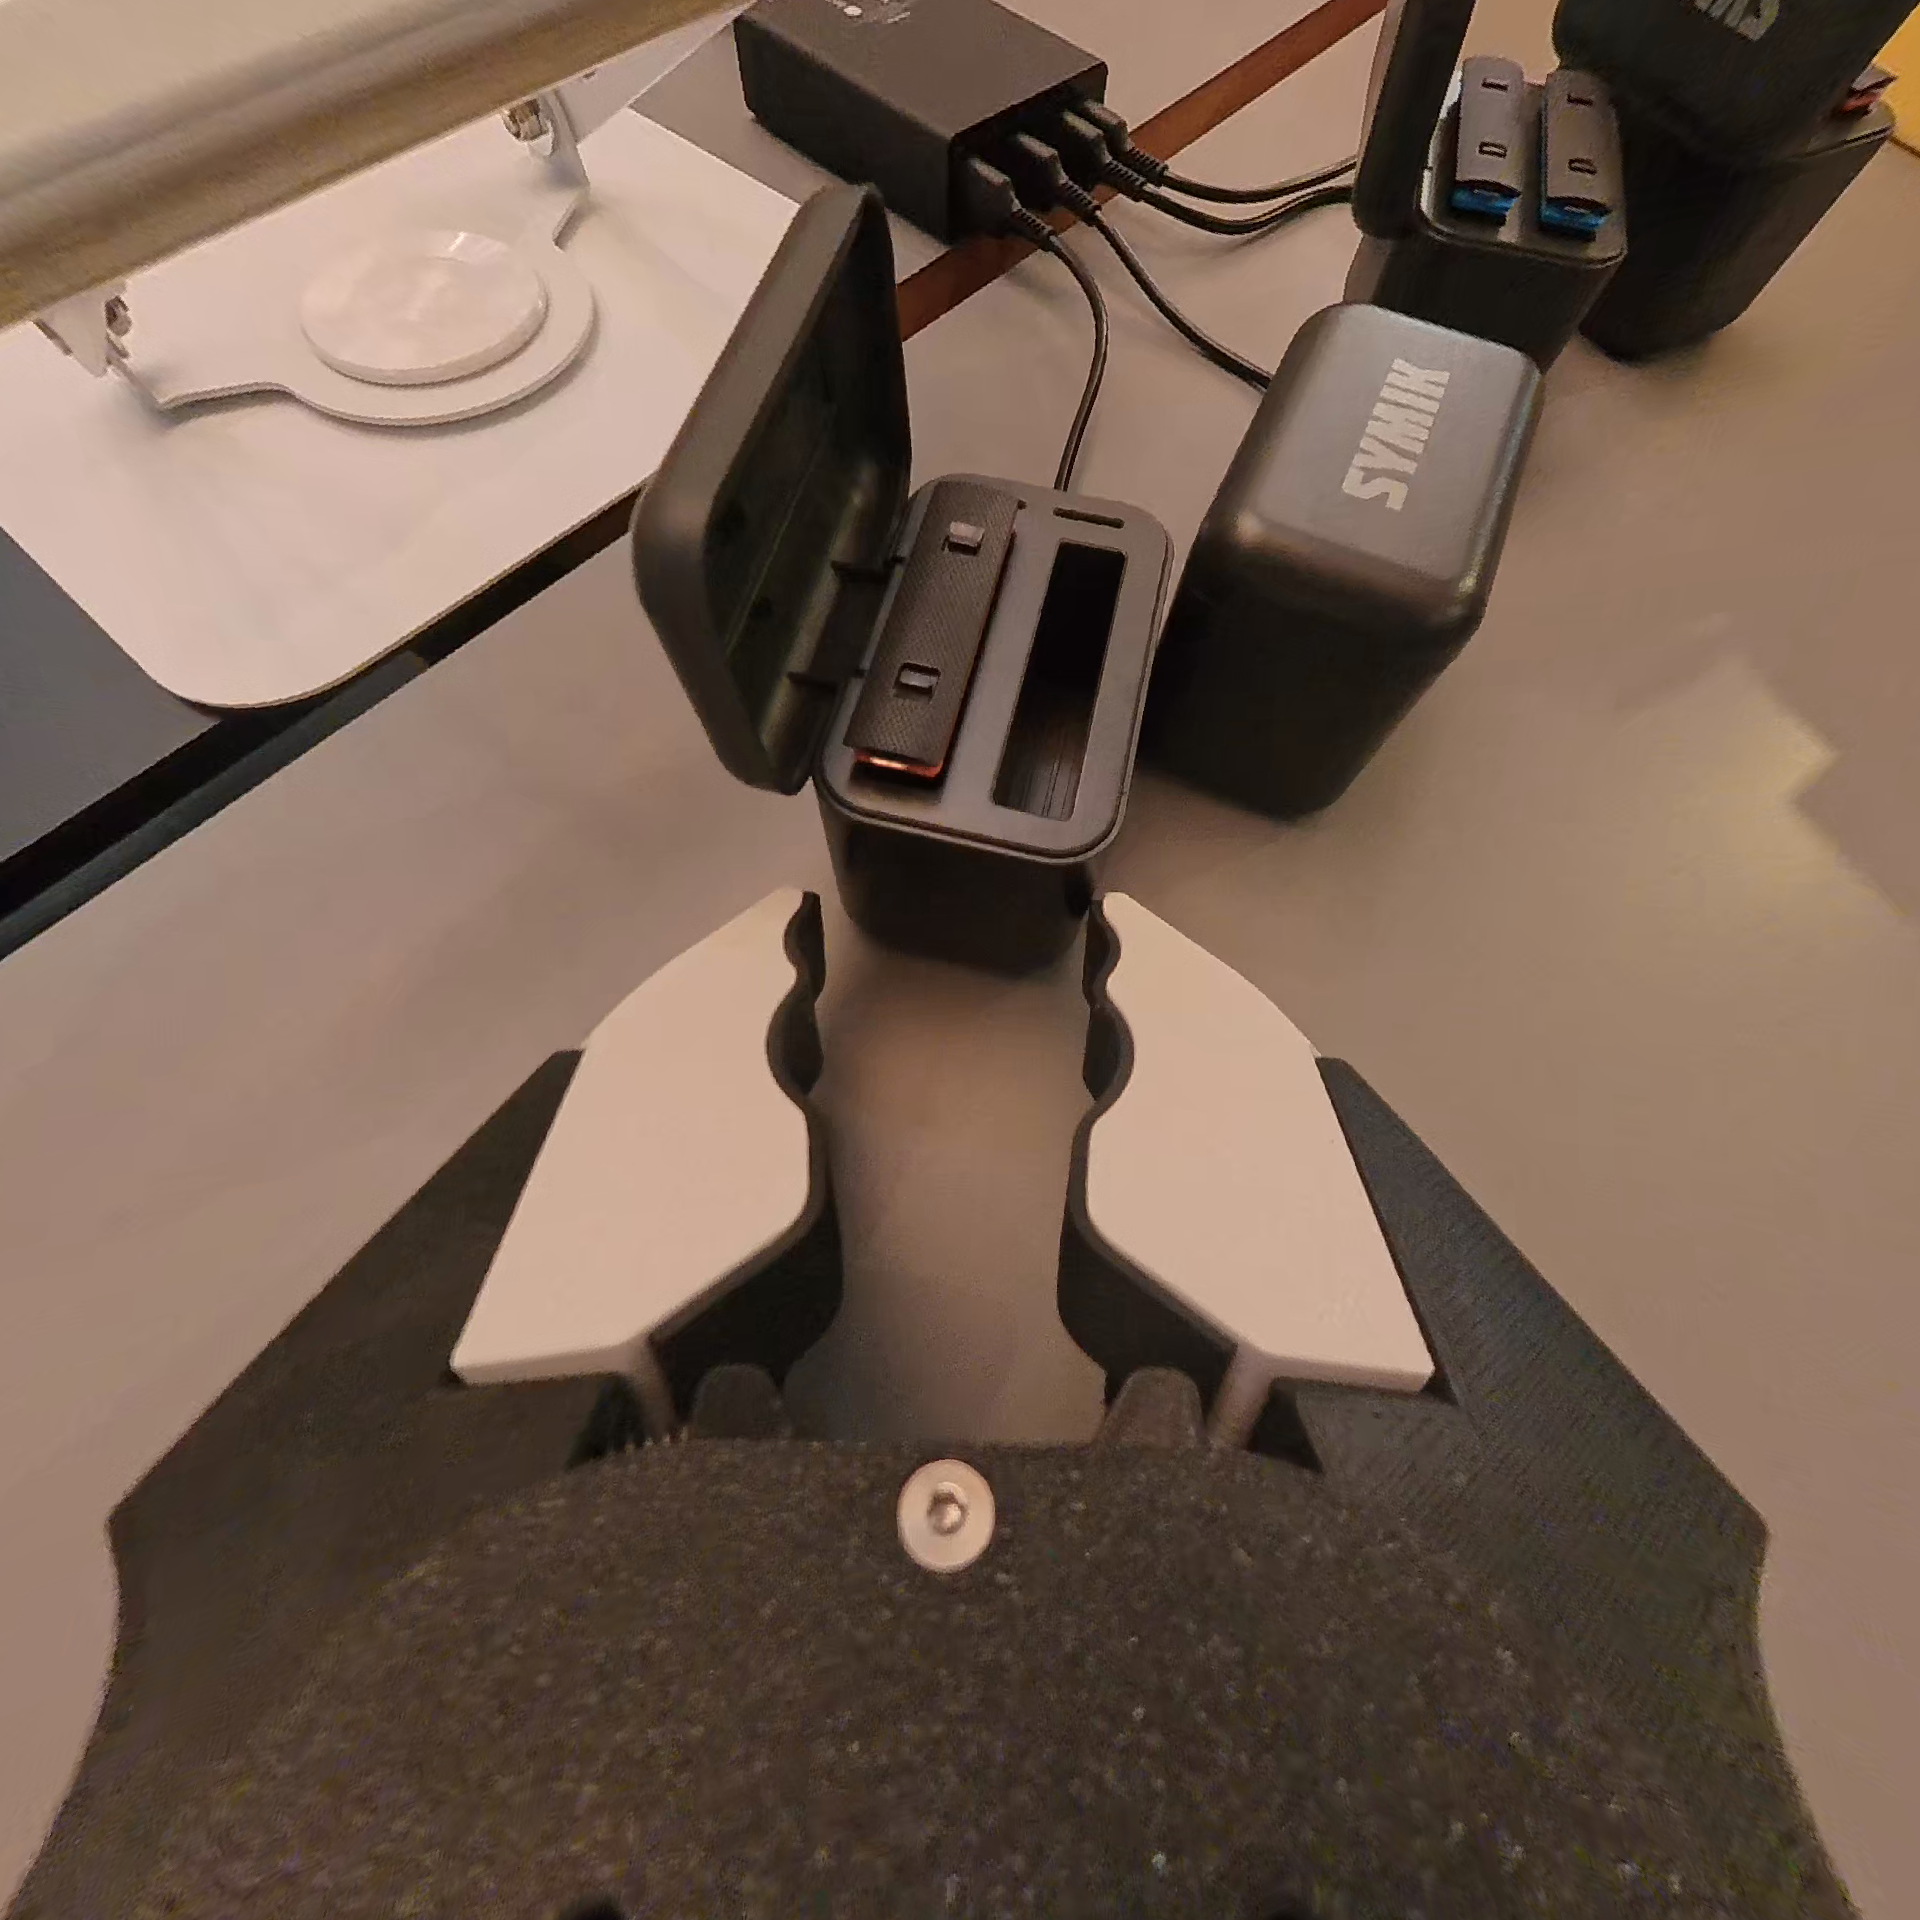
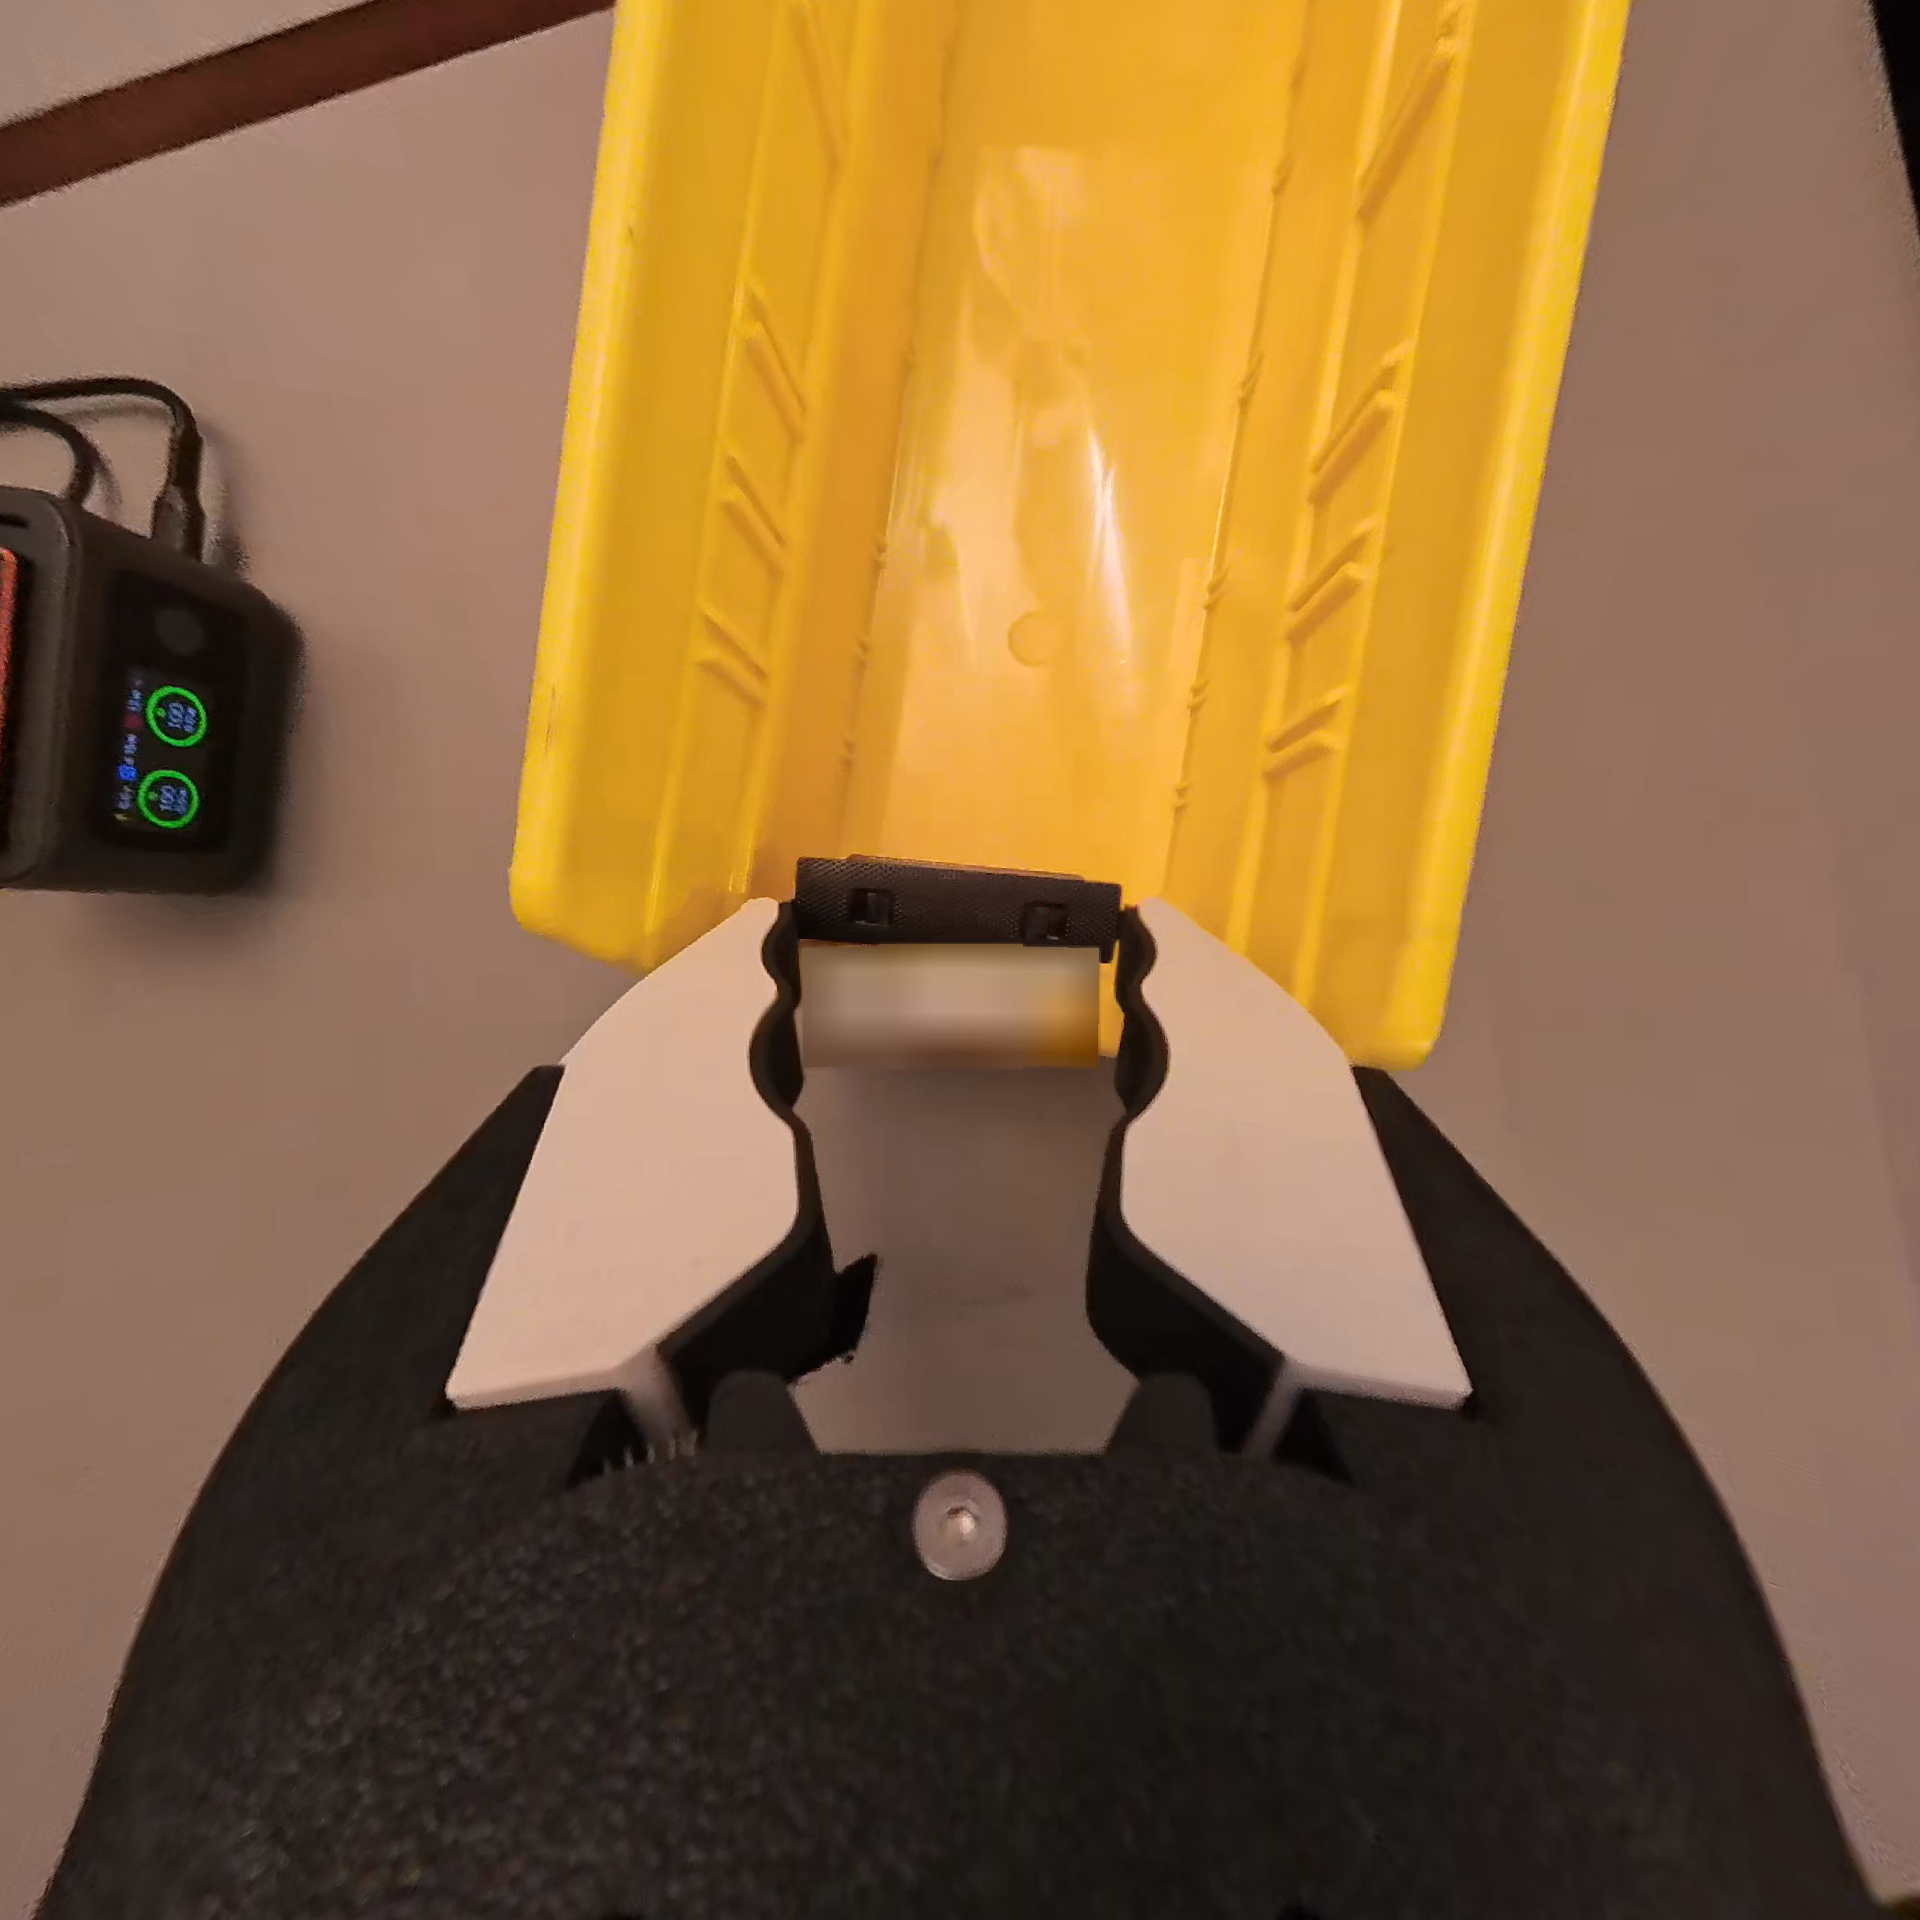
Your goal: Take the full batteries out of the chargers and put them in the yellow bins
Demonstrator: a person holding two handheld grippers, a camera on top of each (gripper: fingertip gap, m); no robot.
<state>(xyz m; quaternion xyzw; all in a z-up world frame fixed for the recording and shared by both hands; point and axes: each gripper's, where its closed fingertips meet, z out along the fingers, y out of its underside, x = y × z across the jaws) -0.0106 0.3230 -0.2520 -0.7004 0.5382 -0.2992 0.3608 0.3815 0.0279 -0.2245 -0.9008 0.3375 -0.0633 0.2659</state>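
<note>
In the left wrist view a black charger point(image 1: 977, 831) stands with its lid point(image 1: 774, 488) flipped open to the left. One black battery point(image 1: 930, 644) sits in its left slot; the right slot point(image 1: 1060, 681) is empty. My left gripper point(image 1: 951, 914) is open and empty, its fingertips on either side of the charger's near base. In the right wrist view my right gripper point(image 2: 956, 925) is shut on a black battery point(image 2: 956, 902), held at the near end of an empty yellow bin point(image 2: 1049, 468).
A closed black charger point(image 1: 1340, 561) stands right of the open one. Another open charger point(image 1: 1507, 197) holds two blue-ended batteries at the back right. A black power hub point(image 1: 914, 94) with cables sits behind. A white stand base point(image 1: 312, 416) lies left. A charger with green rings on its screen point(image 2: 156, 727) sits left of the bin. My hands' fingertips stand some 50 centimeters from each other.
</note>
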